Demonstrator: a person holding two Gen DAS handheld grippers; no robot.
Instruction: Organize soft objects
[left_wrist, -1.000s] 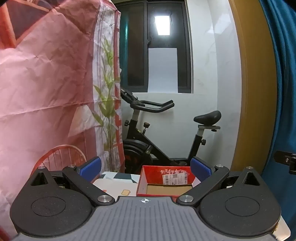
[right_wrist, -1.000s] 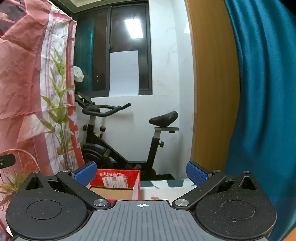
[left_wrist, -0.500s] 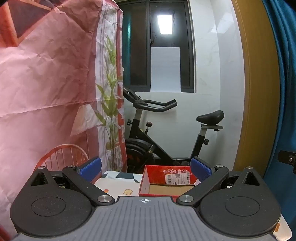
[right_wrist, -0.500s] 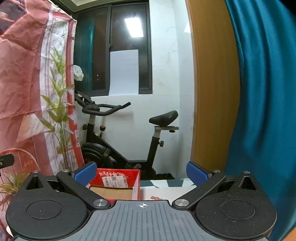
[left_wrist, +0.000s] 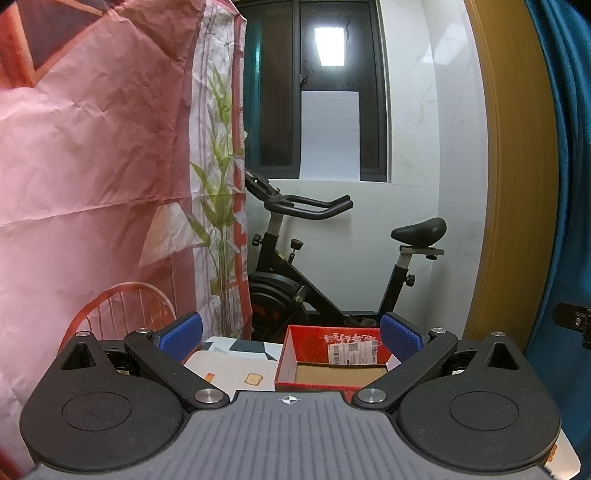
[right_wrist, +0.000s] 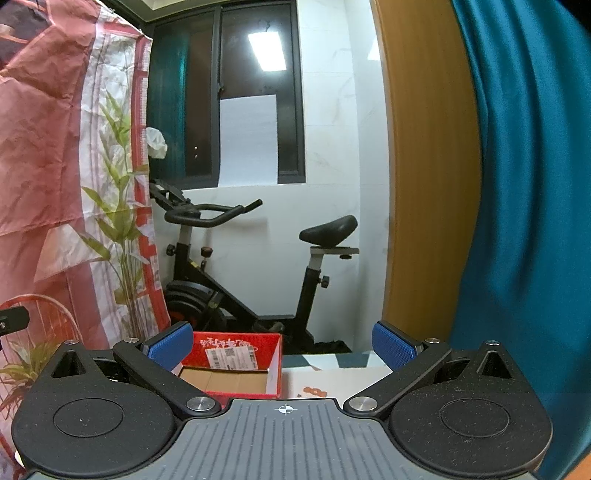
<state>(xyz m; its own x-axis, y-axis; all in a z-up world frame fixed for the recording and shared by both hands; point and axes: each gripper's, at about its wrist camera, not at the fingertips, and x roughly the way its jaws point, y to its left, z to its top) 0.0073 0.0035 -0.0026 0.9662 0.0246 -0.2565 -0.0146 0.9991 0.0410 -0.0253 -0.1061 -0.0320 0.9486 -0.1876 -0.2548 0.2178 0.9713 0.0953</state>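
Left wrist: one red box (left_wrist: 332, 363); both hand-held grippers (left_wrist: 291, 334) (right_wrist: 283, 341) spread wide, empty.

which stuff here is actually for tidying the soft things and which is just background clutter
For the job:
red cardboard box, open, nothing visible inside
left gripper and right gripper, both open and holding nothing
No soft items in view yet.

Just around:
exercise bike
pink printed backdrop
teal curtain
window

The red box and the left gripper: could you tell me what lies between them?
Nothing: in the left wrist view, the open left gripper frames the red box directly.
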